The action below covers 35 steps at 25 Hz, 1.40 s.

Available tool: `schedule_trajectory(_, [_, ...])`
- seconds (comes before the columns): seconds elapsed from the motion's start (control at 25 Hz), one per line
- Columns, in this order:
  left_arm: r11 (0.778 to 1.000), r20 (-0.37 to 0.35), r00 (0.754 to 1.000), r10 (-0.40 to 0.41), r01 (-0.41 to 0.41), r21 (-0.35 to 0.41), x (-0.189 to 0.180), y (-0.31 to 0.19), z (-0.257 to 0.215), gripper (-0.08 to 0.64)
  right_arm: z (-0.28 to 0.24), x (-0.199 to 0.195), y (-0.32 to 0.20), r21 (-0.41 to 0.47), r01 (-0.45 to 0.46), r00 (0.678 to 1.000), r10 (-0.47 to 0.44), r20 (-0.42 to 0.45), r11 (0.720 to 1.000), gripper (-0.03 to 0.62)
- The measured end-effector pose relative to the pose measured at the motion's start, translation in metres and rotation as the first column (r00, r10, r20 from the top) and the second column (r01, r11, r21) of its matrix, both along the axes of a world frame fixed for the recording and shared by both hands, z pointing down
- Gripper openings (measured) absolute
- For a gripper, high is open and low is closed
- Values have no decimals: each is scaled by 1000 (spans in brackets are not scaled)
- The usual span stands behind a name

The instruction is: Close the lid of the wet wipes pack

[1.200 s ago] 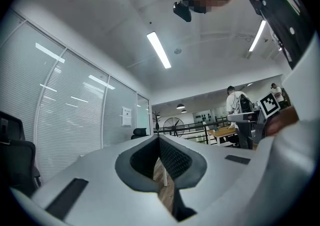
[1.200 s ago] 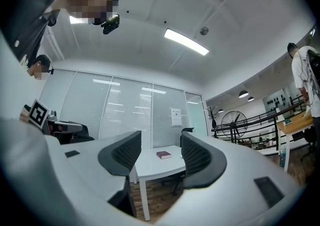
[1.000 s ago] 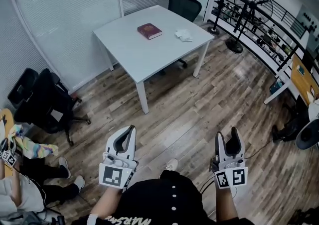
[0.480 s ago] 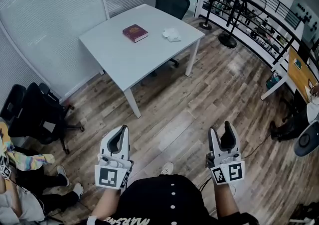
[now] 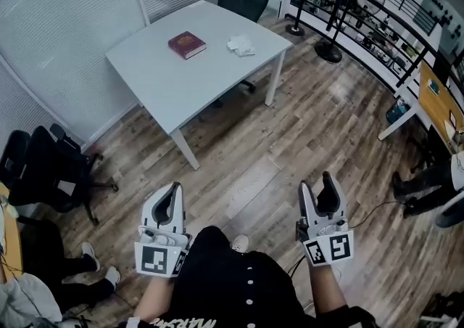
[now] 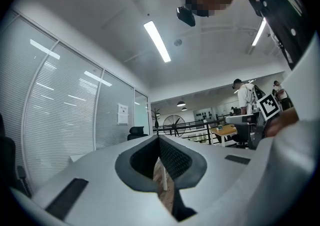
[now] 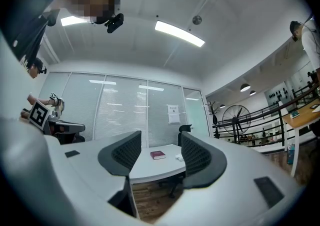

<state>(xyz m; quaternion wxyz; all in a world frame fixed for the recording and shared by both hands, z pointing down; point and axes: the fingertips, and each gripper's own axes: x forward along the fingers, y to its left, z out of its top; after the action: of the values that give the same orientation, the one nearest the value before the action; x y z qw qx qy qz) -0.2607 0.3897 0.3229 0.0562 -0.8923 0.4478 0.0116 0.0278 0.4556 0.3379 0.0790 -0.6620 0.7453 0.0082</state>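
Wood-floored office, white table (image 5: 206, 76) at eleven o'clock.
Wet wipes pack (image 5: 240, 46) there, not yet reached; left gripper (image 5: 172, 196) pressed together, right gripper (image 5: 317, 187) apart, both empty.

The person wears a black garment (image 5: 239, 287) with a row of small white buttons (image 5: 251, 283) down the front and white lettering (image 5: 185, 321) near its edge. A pale shoe (image 5: 239, 244) shows past it. The left gripper (image 5: 175, 187) and right gripper (image 5: 317, 184) have pale grey moulded shells with small dark rectangular insets. The left marker cube (image 5: 159, 259) and right marker cube (image 5: 330, 249) carry black square patterns on white. The jaws are lined with black, finely ribbed pads (image 7: 123, 152).
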Motion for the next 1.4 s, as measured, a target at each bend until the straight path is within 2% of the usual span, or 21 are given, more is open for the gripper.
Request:
schedule_trajectory(0.28, [1000,2,1000,-7,7,-23,4,-20,10,8,10,7,-19,-17,2,1000,-2,5,1000,249])
schedule_trajectory(0.64, [1000,-7,1000,0,0,-12,19,-62,7,8,7,22,-57,-21,-11,1000,11,-3,1000,249])
schedule_trajectory(1.4, [998,10,1000,26,-25,-60,61,-194,20,8,19,56,-190,-52,-28,1000,28,7,998,249])
